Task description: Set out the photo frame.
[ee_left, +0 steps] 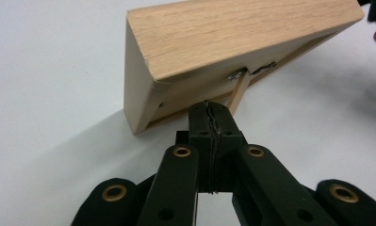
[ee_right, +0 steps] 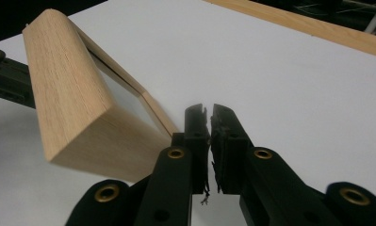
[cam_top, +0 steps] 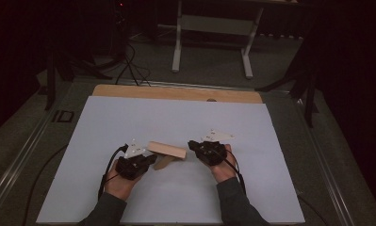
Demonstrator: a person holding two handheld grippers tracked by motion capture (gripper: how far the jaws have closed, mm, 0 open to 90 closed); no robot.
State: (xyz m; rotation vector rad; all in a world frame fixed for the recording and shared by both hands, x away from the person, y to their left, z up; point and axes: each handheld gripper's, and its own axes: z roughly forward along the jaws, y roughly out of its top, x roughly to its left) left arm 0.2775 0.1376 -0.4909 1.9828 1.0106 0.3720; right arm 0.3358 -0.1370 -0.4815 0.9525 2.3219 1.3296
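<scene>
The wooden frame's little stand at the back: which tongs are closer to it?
Left. The left tongs sit shut right at the stand behind the wooden frame. The right tongs are beside the frame's other end.

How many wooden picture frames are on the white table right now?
1. The wooden frame stands tilted on its prop on the white table, between the left gripper and the right gripper. Nothing seems to hide another.

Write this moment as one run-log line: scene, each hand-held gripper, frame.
scene: white mat | left hand-held gripper: shut, at frame's back | right hand-held gripper: shut, beside frame | frame: wooden, propped on stand
</scene>
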